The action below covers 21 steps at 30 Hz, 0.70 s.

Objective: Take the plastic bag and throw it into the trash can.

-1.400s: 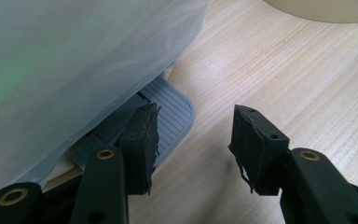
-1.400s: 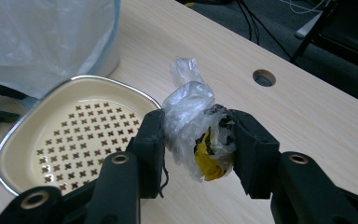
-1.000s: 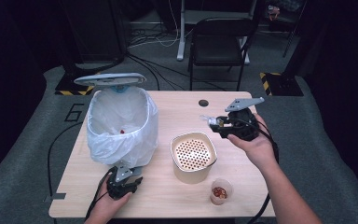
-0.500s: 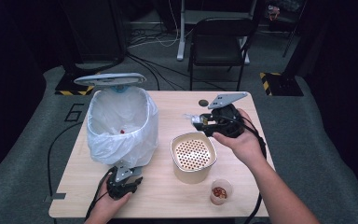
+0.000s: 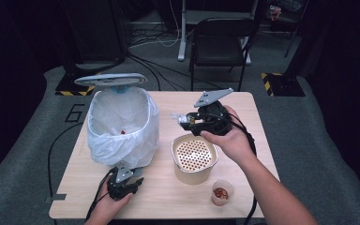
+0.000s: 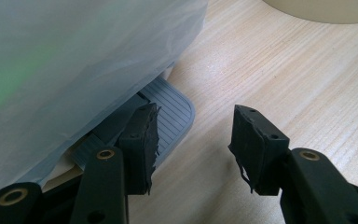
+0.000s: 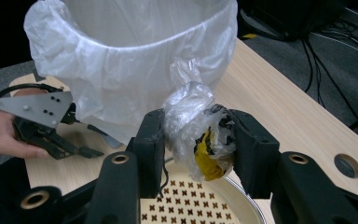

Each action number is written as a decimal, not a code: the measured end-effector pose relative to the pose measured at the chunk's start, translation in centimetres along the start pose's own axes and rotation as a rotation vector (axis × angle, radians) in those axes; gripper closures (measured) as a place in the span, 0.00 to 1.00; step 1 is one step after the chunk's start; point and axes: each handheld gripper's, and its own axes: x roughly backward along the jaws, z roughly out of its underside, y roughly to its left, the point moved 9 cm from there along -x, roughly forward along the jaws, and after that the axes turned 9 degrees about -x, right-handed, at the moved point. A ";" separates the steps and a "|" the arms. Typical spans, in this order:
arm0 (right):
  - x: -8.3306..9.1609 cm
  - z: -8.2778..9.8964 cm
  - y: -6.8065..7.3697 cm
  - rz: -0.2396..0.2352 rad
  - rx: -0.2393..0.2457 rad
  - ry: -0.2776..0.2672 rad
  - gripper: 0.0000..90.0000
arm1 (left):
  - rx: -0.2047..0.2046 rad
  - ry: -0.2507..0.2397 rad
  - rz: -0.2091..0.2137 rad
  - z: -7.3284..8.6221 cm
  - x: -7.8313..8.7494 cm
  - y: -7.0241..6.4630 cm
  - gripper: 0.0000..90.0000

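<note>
A bin lined with a white bag [image 5: 122,126] stands at the table's left, its grey lid [image 5: 110,79] raised. My left gripper [image 5: 123,177] sits at the bin's foot with its jaws apart and nothing between them; the left jaw rests on the ribbed grey pedal [image 6: 172,112]. My right gripper [image 5: 182,119] hovers above the table between the bin and the beige container [image 5: 176,157]. It is shut on a crumpled clear plastic wad [image 7: 191,116] with yellow and black scraps inside. The bin's rim [image 7: 135,56] lies just beyond that wad.
The beige container holds a perforated insert [image 7: 191,200]. A small clear cup with red bits [image 5: 221,192] stands near the front edge at the right. A round hole [image 7: 347,165] marks the tabletop. A black chair [image 5: 220,42] stands behind the table.
My right gripper has carried the plastic wad leftward and slightly up, from the table's right side toward the bin. The left gripper has stayed on the pedal.
</note>
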 end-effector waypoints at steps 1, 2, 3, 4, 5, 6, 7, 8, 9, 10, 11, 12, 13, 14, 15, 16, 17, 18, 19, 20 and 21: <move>-0.1 -0.2 0.1 -0.007 0.006 -0.004 0.64 | -0.001 0.000 -0.001 0.0 0.0 0.0 0.57; -0.3 -0.4 0.3 -0.012 0.005 -0.006 0.64 | -0.001 0.000 -0.001 0.0 0.0 0.0 0.57; -0.4 -0.6 0.5 -0.020 0.004 -0.007 0.64 | -0.002 -0.001 -0.001 0.0 0.0 0.0 0.57; -0.6 -0.8 0.6 -0.024 0.013 -0.012 0.64 | -0.002 -0.001 -0.001 0.0 0.0 0.0 0.57; -0.7 -1.0 0.7 -0.028 0.008 -0.009 0.64 | -0.002 -0.001 -0.001 0.0 0.0 0.0 0.57; -0.9 -1.1 0.9 -0.028 0.012 -0.009 0.64 | -0.003 -0.001 -0.001 0.0 0.0 0.0 0.57; -1.0 -1.3 1.0 -0.032 0.013 -0.009 0.64 | -0.003 0.000 0.000 0.0 0.0 0.0 0.57; -1.2 -1.5 1.2 -0.038 0.017 -0.010 0.64 | -0.002 -0.001 0.001 0.0 0.0 0.0 0.57; -1.3 -1.7 1.4 -0.043 0.024 -0.009 0.64 | 0.002 -0.011 -0.007 -0.1 -0.1 0.0 0.57; -1.4 -1.9 1.5 -0.043 0.025 -0.007 0.64 | 0.002 -0.011 -0.007 -0.1 -0.1 0.0 0.57; -1.5 -2.0 1.7 -0.046 0.024 -0.005 0.64 | -0.003 0.001 0.003 0.0 0.0 0.0 0.57; -1.7 -2.2 1.9 -0.050 0.028 -0.007 0.64 | -0.002 -0.001 0.000 0.0 0.0 0.0 0.57; -1.8 -2.4 2.0 -0.053 0.040 -0.009 0.64 | -0.002 -0.001 0.002 0.0 0.0 0.0 0.57; -1.9 -2.6 2.2 -0.056 0.037 -0.006 0.64 | -0.012 0.000 -0.002 0.0 0.0 0.1 0.57; -2.0 -2.8 2.3 -0.057 0.037 -0.005 0.64 | -0.003 -0.001 0.000 0.0 0.0 0.0 0.57; -2.1 -3.0 2.5 -0.061 0.042 -0.008 0.64 | -0.003 -0.001 0.000 0.0 0.0 0.0 0.57; -2.2 -3.2 2.6 -0.064 0.037 -0.011 0.64 | -0.003 -0.001 0.001 0.0 0.0 0.0 0.57; -2.2 -3.3 2.7 -0.068 0.039 -0.012 0.64 | -0.003 -0.001 0.001 0.0 0.0 0.0 0.57; -2.3 -3.5 2.8 -0.071 0.033 -0.010 0.64 | 0.003 -0.011 -0.007 -0.1 -0.1 0.0 0.57; -2.4 -3.6 3.0 -0.075 0.032 -0.010 0.64 | 0.003 -0.011 -0.007 -0.1 -0.1 0.0 0.57; -2.5 -3.8 3.1 -0.079 0.032 -0.012 0.64 | 0.003 -0.011 -0.007 -0.1 -0.1 0.0 0.57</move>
